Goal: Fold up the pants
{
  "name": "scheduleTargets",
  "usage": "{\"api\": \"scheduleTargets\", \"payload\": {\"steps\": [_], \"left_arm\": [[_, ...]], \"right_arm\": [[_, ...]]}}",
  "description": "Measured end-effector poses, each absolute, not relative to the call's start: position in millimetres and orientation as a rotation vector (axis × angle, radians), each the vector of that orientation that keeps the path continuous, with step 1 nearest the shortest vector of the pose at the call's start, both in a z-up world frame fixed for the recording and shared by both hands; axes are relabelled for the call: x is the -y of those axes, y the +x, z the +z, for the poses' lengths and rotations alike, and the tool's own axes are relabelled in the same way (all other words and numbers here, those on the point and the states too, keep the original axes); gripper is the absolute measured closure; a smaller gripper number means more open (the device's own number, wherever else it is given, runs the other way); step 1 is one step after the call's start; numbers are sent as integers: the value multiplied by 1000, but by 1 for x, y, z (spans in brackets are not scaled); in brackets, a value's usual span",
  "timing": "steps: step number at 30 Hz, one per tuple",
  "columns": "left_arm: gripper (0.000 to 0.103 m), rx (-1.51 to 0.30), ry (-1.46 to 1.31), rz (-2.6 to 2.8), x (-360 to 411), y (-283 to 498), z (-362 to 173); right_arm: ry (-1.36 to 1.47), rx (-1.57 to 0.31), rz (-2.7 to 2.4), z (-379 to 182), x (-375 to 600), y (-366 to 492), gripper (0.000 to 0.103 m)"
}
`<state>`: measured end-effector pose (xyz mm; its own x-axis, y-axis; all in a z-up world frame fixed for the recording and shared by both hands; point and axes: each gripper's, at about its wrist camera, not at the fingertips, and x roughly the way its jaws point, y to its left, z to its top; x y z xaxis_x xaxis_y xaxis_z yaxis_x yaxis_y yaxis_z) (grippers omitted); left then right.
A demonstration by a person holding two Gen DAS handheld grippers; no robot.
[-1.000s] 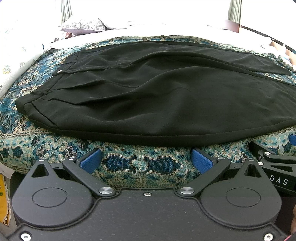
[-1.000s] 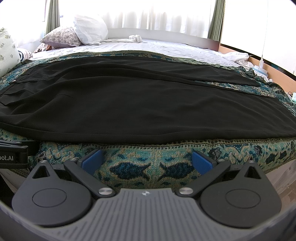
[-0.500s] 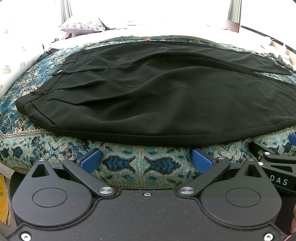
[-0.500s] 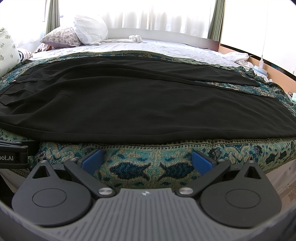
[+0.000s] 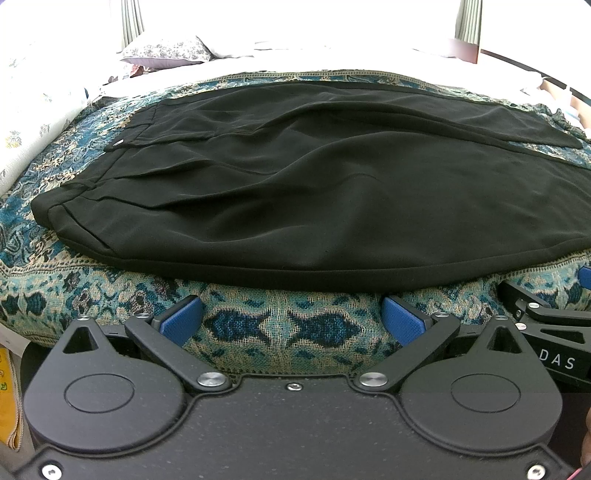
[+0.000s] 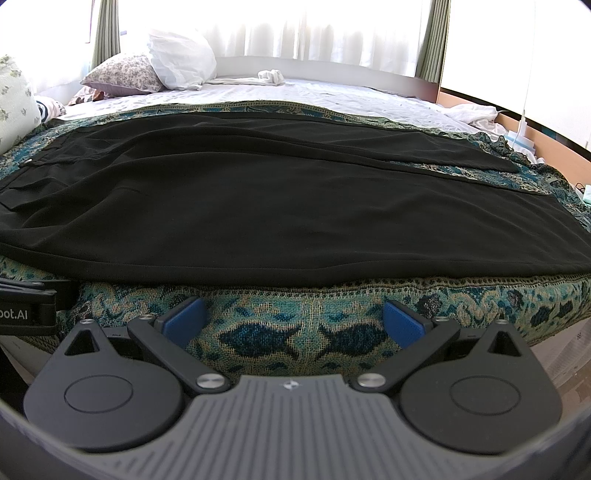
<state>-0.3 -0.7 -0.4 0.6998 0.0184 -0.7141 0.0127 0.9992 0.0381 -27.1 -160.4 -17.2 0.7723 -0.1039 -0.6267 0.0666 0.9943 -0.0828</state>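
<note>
Pants [image 5: 314, 192] spread flat on the bed [image 5: 280, 328], ready for the first fold
Left hand-held gripper [image 5: 291, 319] and right hand-held gripper [image 6: 293, 319] hover spread, empty, below the near hem at 12 o'clock, seemingly lined up to pinch it

A home bedroom is shown. A bed [image 6: 369, 99] is covered with a white sheet, and a teal patterned blanket [image 6: 295, 332] is spread over its near part. At its far left, two pillows [image 6: 147, 70] are propped before curtained windows [image 6: 314, 33].
</note>
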Motion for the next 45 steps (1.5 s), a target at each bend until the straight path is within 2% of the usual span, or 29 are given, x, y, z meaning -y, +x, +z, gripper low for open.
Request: {"api": "scheduleTargets", "payload": {"steps": [12,18,27,33,39,45], "left_arm": [[0,-800,23,36,1,1,3],[0,-836,35,23,1,1,14],[0,-730,27,-95,-28,27,75],[0,-726,9,-65,-57,100,109],[0,-791,-72,47,-83,201,124],[0,-896,-318,100,-91,299,119]], "right_arm": [[-52,-691,-81,-16,166,-26,0],[-36,-754,-58,-4,178,-12,0],[-93,-682,-120,46,208,-13,0],[-50,-591,-167,83,246,30,0],[172,-672,-174,100,294,114,0],[402,-708,-323,96,338,200,0]]}}
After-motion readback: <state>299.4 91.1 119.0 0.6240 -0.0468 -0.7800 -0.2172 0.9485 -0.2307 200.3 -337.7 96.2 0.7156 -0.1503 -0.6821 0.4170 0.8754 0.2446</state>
